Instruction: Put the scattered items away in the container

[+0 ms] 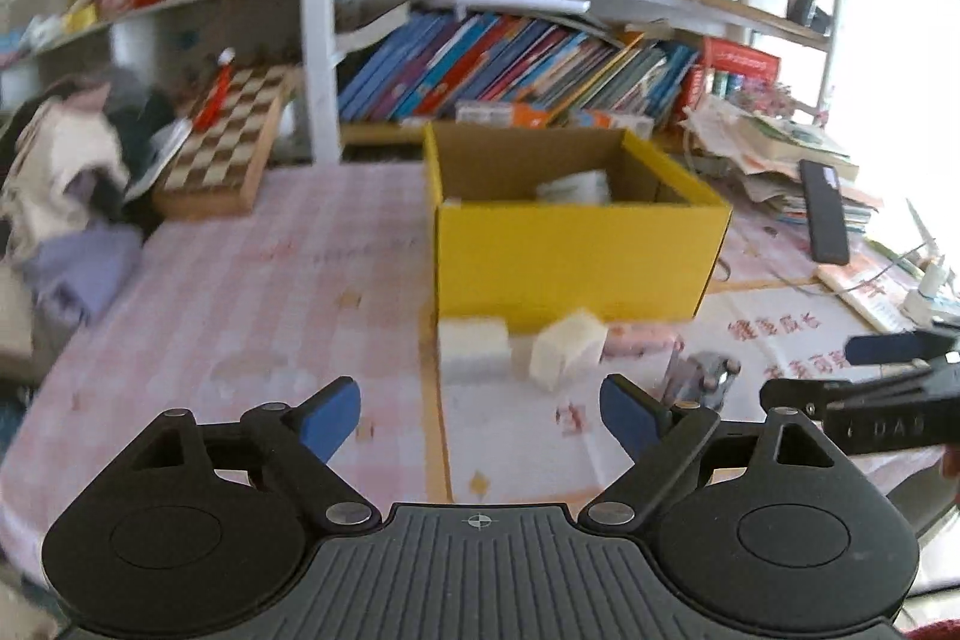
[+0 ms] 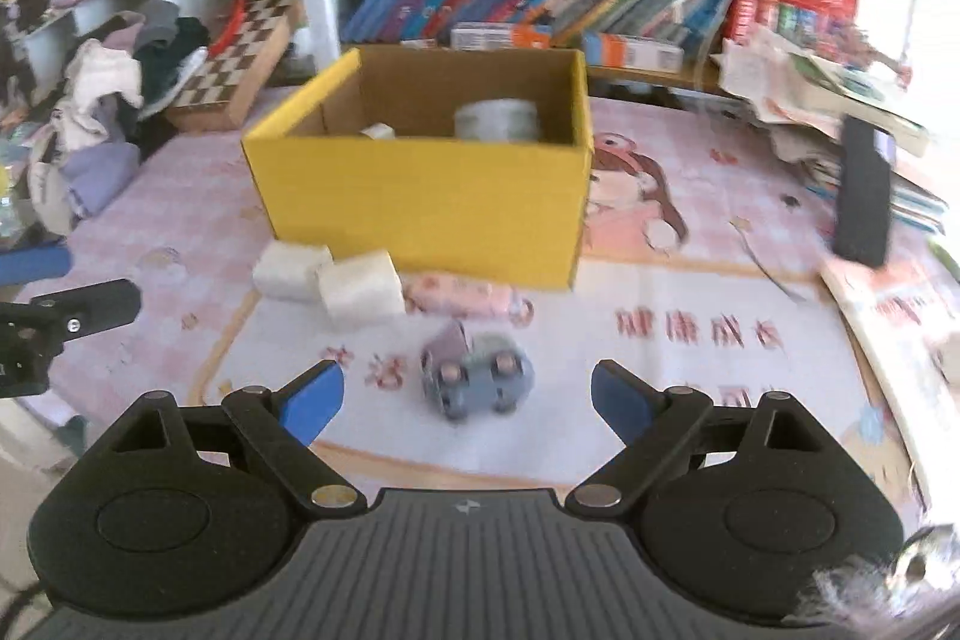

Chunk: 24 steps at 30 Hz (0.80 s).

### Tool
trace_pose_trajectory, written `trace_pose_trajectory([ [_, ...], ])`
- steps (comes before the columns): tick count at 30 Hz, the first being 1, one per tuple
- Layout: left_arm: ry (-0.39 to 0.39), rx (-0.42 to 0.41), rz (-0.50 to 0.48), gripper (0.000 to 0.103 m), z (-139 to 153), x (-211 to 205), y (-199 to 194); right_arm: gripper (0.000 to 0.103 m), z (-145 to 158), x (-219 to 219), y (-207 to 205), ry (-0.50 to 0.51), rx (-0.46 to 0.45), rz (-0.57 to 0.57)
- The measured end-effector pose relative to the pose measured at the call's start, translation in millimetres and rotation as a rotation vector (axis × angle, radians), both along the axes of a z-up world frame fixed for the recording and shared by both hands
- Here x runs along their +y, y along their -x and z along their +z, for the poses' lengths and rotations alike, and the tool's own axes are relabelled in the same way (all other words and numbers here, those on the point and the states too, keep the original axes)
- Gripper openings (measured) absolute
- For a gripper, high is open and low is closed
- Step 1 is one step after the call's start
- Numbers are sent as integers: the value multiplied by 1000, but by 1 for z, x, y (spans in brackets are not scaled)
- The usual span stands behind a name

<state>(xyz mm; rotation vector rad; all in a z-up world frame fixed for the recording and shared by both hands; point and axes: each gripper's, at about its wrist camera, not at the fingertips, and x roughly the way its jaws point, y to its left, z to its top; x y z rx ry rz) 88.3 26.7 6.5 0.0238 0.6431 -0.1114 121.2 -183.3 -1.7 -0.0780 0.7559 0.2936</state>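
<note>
Mostly we could not read fine detail, since both wrist views were smeared with blur. Inside the yellow cardboard box we made out a grey roll and a small white lump, their lower parts hidden behind the box's front wall. The toy car lay tipped with its wheels showing, just ahead of our right gripper and between its blue fingertips; from the left wrist view only a sliver of it showed past the right-hand finger. Our right gripper's jaws were spread wide and held nothing, hovering low over the printed tablecloth.

Our left gripper was likewise spread and unladen, level above the cloth, with two white blocks ahead of it, just before the box's near wall. A pink wrapped packet lay beyond the car, against the box's foot. To the right gripper's far right a dark phone leaned on a heap of papers, its screen unreadable. The left gripper's tips intruded at that view's left edge, cut off.
</note>
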Motion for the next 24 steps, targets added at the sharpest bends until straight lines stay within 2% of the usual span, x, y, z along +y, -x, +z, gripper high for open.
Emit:
trace_pose_trajectory([
  [5, 15, 30, 41, 89, -17, -2, 23, 90, -20, 8, 30, 33, -21, -21],
  [24, -18, 51, 14, 93, -21, -10, 24, 90, -23, 12, 29, 25, 11, -8],
])
